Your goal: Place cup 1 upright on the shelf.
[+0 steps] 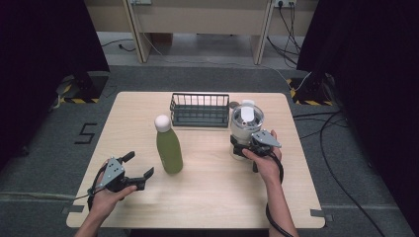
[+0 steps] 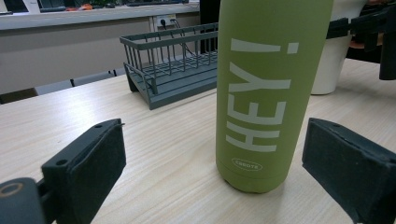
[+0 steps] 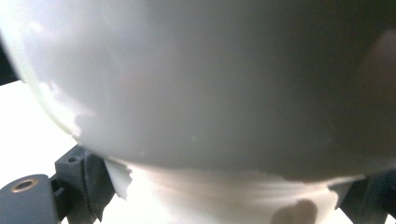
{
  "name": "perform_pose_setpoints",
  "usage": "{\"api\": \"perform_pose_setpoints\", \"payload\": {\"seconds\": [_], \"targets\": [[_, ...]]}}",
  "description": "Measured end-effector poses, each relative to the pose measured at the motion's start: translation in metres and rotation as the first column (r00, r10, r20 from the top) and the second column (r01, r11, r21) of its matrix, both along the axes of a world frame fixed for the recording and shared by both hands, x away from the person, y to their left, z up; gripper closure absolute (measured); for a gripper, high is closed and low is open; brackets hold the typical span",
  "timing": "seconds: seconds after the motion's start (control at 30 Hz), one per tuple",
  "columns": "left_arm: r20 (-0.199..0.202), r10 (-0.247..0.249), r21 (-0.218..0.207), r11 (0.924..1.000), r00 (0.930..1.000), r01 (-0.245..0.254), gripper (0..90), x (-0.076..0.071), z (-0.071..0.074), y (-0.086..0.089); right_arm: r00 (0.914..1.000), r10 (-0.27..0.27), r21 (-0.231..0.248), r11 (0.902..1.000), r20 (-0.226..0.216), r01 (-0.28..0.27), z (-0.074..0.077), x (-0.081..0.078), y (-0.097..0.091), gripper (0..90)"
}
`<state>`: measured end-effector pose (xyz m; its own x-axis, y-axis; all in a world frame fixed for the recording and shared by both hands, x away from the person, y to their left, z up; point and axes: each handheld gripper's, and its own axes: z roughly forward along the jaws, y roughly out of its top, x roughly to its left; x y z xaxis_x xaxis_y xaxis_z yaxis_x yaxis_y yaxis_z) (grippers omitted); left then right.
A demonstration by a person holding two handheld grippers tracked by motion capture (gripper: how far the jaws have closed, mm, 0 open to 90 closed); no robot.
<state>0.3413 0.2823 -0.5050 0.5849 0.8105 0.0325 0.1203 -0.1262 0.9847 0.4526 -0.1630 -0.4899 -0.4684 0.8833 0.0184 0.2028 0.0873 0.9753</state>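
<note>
My right gripper point(image 1: 245, 147) clamped on the white tumbler point(image 1: 246, 124), centre-right; left gripper point(image 1: 140, 165) wide, lower left, near the green bottle point(image 1: 168, 145) on the wooden table point(image 1: 212, 197).

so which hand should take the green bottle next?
Left. Its tongs stand open, facing the green bottle and not touching it. The right tongs are at the white tumbler's base.

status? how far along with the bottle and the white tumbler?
Done: nothing has been put away, and the wire rack holds nothing. In hand: the right claw is clamped around the base of the white tumbler, which stands on the table. Left: the green bottle stands upright and untouched; the left claw is open, short of it. Both probably go to the rack.
</note>
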Motion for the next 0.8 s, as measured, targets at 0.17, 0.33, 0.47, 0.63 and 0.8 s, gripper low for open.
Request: {"api": "perform_pose_setpoints", "payload": {"seconds": [0.17,0.33,0.47,0.63,0.8], "targets": [[-0.001,0.003,-0.007,1.0000,1.0000,-0.003,5.4,0.000,0.000,0.001,1.0000,-0.006,0.015,0.9999,0.004,0.006,0.003,0.002,0.002,9.8],[-0.003,0.004,-0.008,1.0000,1.0000,-0.004,5.5,0.000,0.000,0.001,0.9999,-0.004,0.034,0.9994,0.014,0.004,0.006,0.003,0.002,9.9],[-0.003,0.003,-0.010,0.9999,1.0000,-0.003,5.5,0.000,0.000,0.000,0.9997,-0.005,0.042,0.9991,0.025,0.004,0.012,0.003,0.003,9.9],[-0.003,0.004,-0.011,0.9999,1.0000,-0.004,5.6,0.000,0.000,0.000,0.9995,0.000,0.050,0.9988,0.033,-0.001,0.019,0.004,0.004,9.9],[-0.006,0.005,-0.013,0.9999,1.0000,-0.005,5.6,0.000,0.000,0.000,0.9990,0.001,0.043,0.9991,0.045,-0.003,0.027,0.007,0.006,9.9]]}}
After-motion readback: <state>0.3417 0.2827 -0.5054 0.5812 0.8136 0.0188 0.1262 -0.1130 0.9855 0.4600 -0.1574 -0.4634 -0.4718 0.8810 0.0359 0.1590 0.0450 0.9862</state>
